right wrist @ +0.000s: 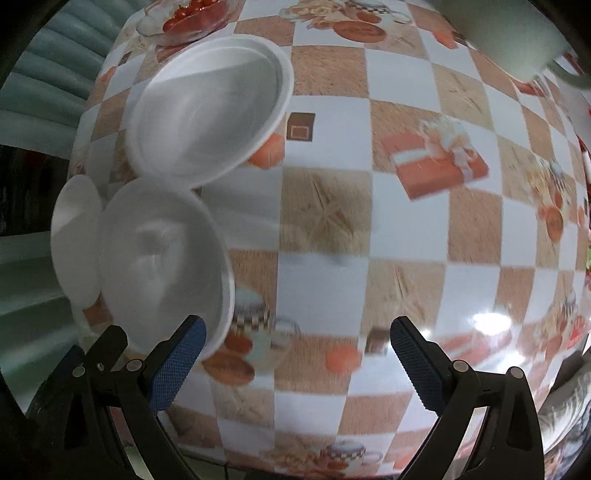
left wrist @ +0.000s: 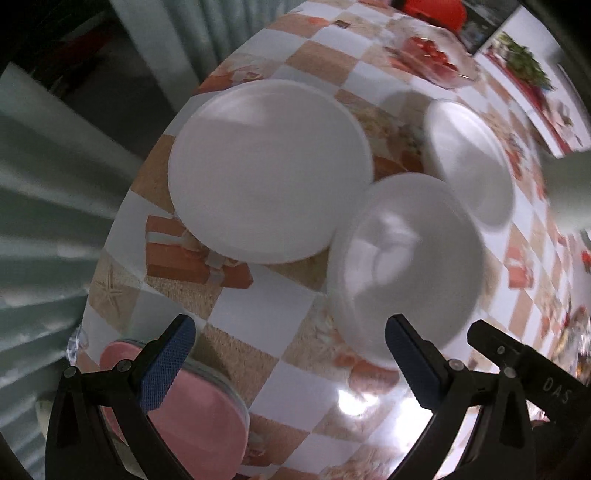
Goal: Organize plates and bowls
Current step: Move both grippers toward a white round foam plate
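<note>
A white plate (left wrist: 269, 170) and two white bowls (left wrist: 406, 266) sit close together on a checkered orange-and-white counter (right wrist: 369, 240). Both grippers' jaws are spread, holding nothing.

Checkered tablecloth (right wrist: 325, 280) — green curtain (left wrist: 44, 206)

Pink plate (left wrist: 192, 417) (edge-cropped, finger-covered)

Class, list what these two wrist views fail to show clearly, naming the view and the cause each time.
- Pink dish, left wrist view: partly covered by the left gripper; plate or bowl unclear.
- Near white bowl, left wrist view: motion blur smears its inside.
- Red food dish, right wrist view: cut off by the top edge.
- Far white plate, right wrist view: overlapped by a bowl.
</note>
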`<control>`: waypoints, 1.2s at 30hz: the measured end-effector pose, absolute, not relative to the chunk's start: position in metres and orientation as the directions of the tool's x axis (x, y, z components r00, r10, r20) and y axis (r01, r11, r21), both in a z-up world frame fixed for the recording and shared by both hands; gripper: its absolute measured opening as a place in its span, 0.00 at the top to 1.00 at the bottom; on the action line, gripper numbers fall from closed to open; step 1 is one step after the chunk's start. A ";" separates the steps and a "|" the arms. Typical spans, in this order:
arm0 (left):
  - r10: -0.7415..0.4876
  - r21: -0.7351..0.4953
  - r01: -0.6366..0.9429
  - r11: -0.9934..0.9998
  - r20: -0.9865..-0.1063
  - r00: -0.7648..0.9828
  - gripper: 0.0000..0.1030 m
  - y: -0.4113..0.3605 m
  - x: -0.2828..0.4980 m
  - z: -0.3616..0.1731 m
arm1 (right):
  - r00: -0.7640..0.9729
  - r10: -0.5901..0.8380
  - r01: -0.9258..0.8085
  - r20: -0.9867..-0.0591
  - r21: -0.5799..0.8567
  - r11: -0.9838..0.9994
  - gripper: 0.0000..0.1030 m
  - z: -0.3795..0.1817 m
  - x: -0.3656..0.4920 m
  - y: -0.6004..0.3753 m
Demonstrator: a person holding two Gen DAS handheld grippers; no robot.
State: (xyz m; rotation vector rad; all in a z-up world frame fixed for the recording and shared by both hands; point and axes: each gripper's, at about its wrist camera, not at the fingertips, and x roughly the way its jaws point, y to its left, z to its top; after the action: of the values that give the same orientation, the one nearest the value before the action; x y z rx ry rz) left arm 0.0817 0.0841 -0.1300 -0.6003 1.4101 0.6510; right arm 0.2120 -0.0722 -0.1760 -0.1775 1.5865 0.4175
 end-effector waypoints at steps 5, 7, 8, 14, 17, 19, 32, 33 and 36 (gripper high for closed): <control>0.082 0.065 -0.756 0.651 -0.996 -0.015 0.00 0.088 0.091 -0.144 | -0.064 0.111 -0.399 -0.992 0.127 0.908 0.02 -0.190 0.226 -0.059; 0.091 0.084 -0.760 0.644 -0.995 -0.034 0.00 0.089 0.095 -0.148 | -0.056 0.100 -0.412 -0.993 0.114 0.904 0.02 -0.195 0.230 -0.054; 0.092 0.092 -0.760 0.643 -0.995 -0.042 0.00 0.090 0.098 -0.150 | -0.052 0.091 -0.422 -0.994 0.105 0.901 0.02 -0.198 0.232 -0.052; 0.110 0.143 -0.734 0.664 -0.990 -0.093 0.00 0.082 0.108 -0.161 | -0.027 0.020 -0.486 -0.999 0.031 0.873 0.02 -0.211 0.233 -0.046; 0.102 0.141 -0.719 0.681 -0.990 -0.098 0.00 0.077 0.110 -0.163 | -0.023 0.012 -0.492 -1.000 0.022 0.870 0.02 -0.211 0.232 -0.052; 0.107 0.147 -0.699 0.700 -0.989 -0.100 0.00 0.071 0.112 -0.164 | -0.023 0.006 -0.493 -1.000 0.017 0.870 0.02 -0.212 0.230 -0.058; 0.133 0.167 -0.524 0.835 -0.986 -0.102 0.00 0.015 0.116 -0.173 | -0.054 -0.035 -0.482 -0.998 -0.004 0.876 0.02 -0.219 0.197 -0.129; 0.131 0.166 -0.513 0.842 -0.986 -0.103 0.00 0.009 0.116 -0.174 | -0.055 -0.039 -0.480 -0.998 -0.008 0.877 0.02 -0.219 0.194 -0.136; 0.134 0.168 -0.458 0.873 -0.985 -0.105 0.00 -0.009 0.113 -0.178 | -0.070 -0.050 -0.474 -0.996 -0.011 0.880 0.02 -0.223 0.176 -0.156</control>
State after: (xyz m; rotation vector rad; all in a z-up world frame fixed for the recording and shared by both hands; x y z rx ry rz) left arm 0.1130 -0.0094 -0.1781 -0.2583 1.6042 0.5081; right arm 0.1760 -0.1562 -0.2228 -0.4165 1.6161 0.3653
